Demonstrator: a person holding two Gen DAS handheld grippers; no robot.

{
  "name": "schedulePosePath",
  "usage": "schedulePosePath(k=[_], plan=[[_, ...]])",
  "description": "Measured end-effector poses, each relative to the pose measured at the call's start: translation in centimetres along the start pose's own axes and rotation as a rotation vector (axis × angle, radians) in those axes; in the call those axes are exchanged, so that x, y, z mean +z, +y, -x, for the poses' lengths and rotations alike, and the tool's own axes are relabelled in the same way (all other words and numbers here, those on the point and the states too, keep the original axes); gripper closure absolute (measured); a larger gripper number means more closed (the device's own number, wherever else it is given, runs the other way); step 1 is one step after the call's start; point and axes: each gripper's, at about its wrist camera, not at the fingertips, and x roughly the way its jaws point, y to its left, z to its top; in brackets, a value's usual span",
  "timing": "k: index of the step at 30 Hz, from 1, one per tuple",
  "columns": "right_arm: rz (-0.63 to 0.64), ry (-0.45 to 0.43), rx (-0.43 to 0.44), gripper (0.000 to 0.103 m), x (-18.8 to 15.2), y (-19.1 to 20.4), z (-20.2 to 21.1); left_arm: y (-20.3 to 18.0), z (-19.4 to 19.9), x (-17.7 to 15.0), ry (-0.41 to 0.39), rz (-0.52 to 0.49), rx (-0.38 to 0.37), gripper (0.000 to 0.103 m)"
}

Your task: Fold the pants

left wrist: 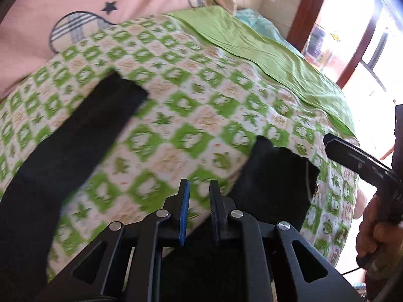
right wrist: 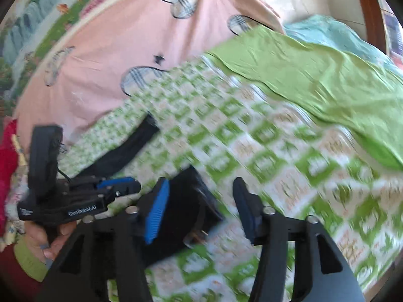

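Observation:
Black pants (left wrist: 58,161) lie on a green-and-white patterned blanket (left wrist: 191,115). One leg stretches to the far left and the waist part (left wrist: 274,176) lies on the right. My left gripper (left wrist: 199,188) hovers above the blanket between them, jaws a small gap apart, holding nothing. My right gripper (right wrist: 201,188) is open wide and empty, just above the pants' waist part (right wrist: 186,209). The far leg (right wrist: 126,151) also shows there, blurred. The left gripper also shows in the right wrist view (right wrist: 126,183), and one finger (left wrist: 352,153) of the right shows at the left view's right edge.
A plain green sheet (left wrist: 264,52) lies along the blanket's far side. A pink cover (left wrist: 75,2) with plaid hearts lies behind. A bright window with a wooden frame (left wrist: 352,58) is at right. Red cloth (right wrist: 7,163) sits at the left edge.

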Motion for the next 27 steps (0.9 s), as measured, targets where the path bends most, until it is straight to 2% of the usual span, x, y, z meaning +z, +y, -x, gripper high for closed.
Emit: schedulePosePath(k=[3, 6, 12, 14, 16, 27], plan=[[0.018, 0.032, 0.064, 0.048, 1.0, 1.6, -1.7, 3.3, 1.9, -0.7, -0.006, 0.049, 0.040, 0.086], [0.052, 0.068, 0.118, 0.048, 1.8, 3.9, -3.7, 6.4, 3.4, -1.5, -0.006, 0.093, 0.069, 0.078], [0.149, 0.129, 0.171, 0.048, 3.1, 8.1, -8.2, 12.2, 5.8, -3.0, -0.013, 0.161, 0.156, 0.074], [0.177, 0.158, 0.187, 0.048, 4.0, 9.2, -10.0, 13.9, 6.4, -3.5, -0.013, 0.182, 0.174, 0.069], [0.206, 0.185, 0.194, 0.048, 5.0, 10.0, -11.7, 15.4, 6.9, -3.8, -0.016, 0.198, 0.199, 0.060], [0.297, 0.271, 0.151, 0.048, 10.7, 12.1, -20.2, 21.8, 7.4, -4.0, 0.006, 0.265, 0.272, 0.057]])
